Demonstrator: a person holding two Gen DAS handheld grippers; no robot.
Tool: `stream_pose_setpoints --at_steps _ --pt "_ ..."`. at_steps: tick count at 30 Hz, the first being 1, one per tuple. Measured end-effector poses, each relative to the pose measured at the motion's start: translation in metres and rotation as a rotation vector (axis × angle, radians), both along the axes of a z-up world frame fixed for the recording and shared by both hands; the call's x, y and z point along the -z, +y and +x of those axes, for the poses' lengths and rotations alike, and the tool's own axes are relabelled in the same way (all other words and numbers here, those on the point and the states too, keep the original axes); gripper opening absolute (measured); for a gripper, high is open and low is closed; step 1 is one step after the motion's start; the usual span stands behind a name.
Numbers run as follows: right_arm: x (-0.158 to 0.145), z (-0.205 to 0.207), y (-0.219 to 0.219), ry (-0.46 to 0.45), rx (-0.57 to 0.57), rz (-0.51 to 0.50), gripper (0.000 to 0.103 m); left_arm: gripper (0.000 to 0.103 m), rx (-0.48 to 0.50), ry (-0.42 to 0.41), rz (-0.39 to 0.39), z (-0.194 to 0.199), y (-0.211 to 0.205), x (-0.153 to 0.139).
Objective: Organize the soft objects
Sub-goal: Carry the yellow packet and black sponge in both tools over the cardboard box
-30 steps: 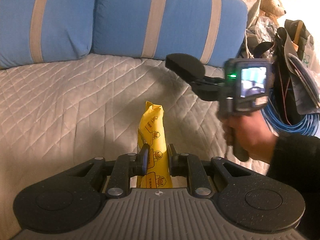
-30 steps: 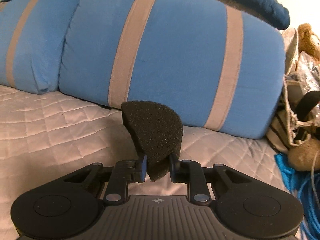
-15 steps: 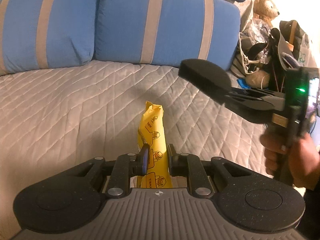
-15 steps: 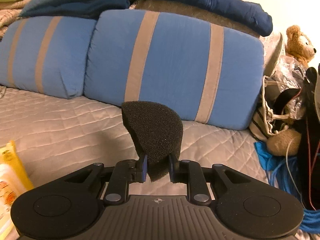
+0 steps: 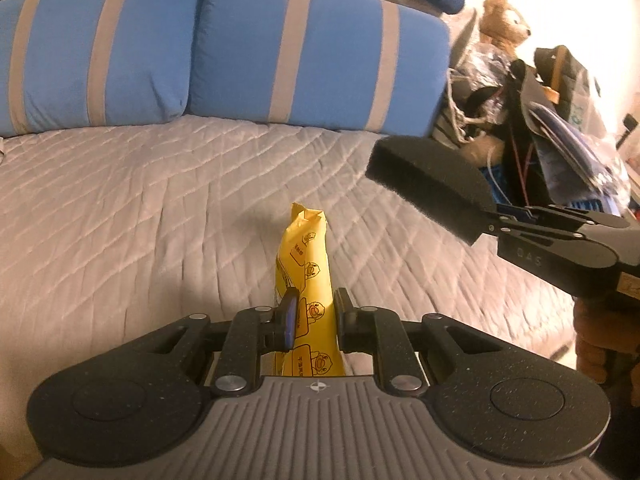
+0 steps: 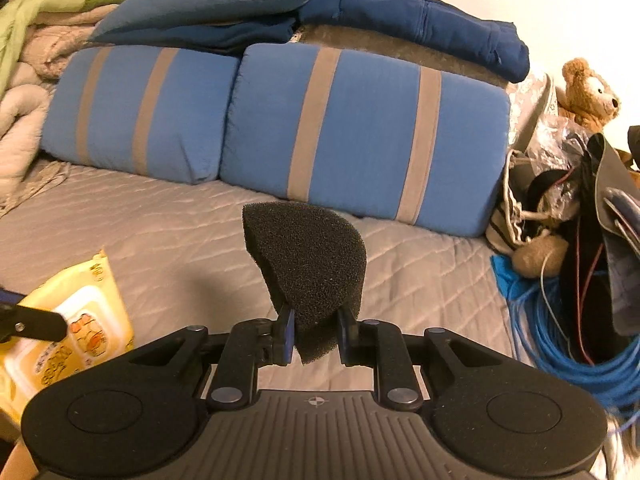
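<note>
Left gripper clamped on yellow wipes pack, pack upright, raised over grey quilted bedspread. Right gripper pinching black foam wedge, foam sticking up toward 12 o'clock. In left wrist view foam at 2 o'clock of pack, apart. Striped blue pillows at 12 o'clock. Teddy bear at 2 o'clock, blue cable coil at 3 o'clock.

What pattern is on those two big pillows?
Blue pillows with two tan vertical stripes each; clearest in the right wrist view.

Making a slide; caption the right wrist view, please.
Right tongs grip black foam piece above quilted bed.
</note>
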State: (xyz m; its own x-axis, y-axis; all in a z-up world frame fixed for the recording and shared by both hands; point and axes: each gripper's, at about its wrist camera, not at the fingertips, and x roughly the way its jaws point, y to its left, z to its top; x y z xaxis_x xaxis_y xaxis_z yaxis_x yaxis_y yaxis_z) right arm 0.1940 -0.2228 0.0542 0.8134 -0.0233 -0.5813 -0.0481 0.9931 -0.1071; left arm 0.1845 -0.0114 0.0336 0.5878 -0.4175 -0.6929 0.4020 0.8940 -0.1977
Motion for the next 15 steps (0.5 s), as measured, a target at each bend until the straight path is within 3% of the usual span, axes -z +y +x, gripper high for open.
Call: stream_pose_setpoints --at_steps 15 --pt "-0.017 -0.130 0.035 0.087 -0.061 0.083 0.023 0.018 0.015 0.036 -0.011 -0.079 0.016 0.001"
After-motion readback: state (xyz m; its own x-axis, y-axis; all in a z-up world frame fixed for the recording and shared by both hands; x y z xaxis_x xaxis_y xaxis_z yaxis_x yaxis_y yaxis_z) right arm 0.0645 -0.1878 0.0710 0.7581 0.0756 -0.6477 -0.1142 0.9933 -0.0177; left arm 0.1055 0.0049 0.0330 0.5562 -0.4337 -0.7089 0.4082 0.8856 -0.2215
